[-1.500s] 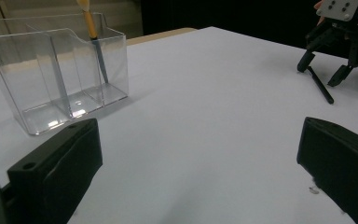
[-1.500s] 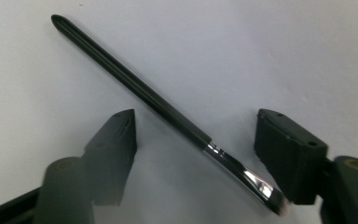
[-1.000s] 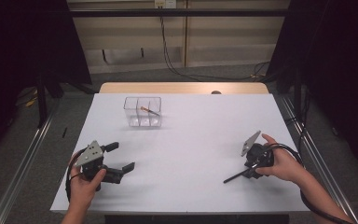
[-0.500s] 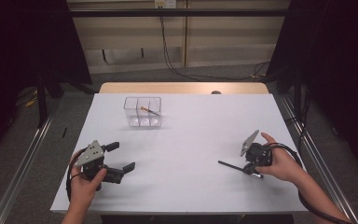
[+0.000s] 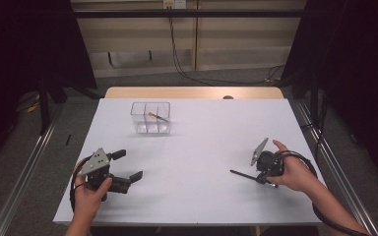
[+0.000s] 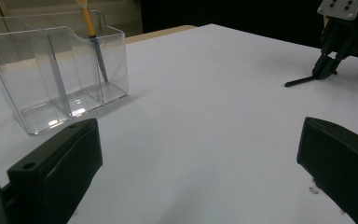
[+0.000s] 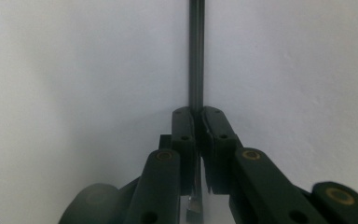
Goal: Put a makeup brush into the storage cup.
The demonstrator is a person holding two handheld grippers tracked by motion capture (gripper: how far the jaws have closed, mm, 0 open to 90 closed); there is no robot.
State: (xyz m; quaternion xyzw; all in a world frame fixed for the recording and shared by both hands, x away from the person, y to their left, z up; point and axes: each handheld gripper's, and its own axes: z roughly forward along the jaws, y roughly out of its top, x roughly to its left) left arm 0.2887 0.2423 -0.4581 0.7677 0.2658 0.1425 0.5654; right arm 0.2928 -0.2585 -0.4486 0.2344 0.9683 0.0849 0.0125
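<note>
Worked at a white table [image 5: 202,132], with a clear three-bay organiser [image 5: 150,118] standing toward its far left and already holding a yellow-handled brush or pencil [image 5: 156,117], leaned in the right-hand bay as seen in the high view. Kept the left gripper [image 5: 128,164] low at the near left edge, jaws wide apart and gripping nothing. Had just been closing the jaws of the right gripper [image 5: 260,177] at the near right. Pinched them tight, by this moment, on one end of a thin black stick [image 5: 243,174], perhaps a pen. Swung that stick, against a second earlier, to point more toward the table's middle, its far end apparently still on the surface. Meant, in all likelihood: grasp secured, lift and carry to the organiser next.
</note>
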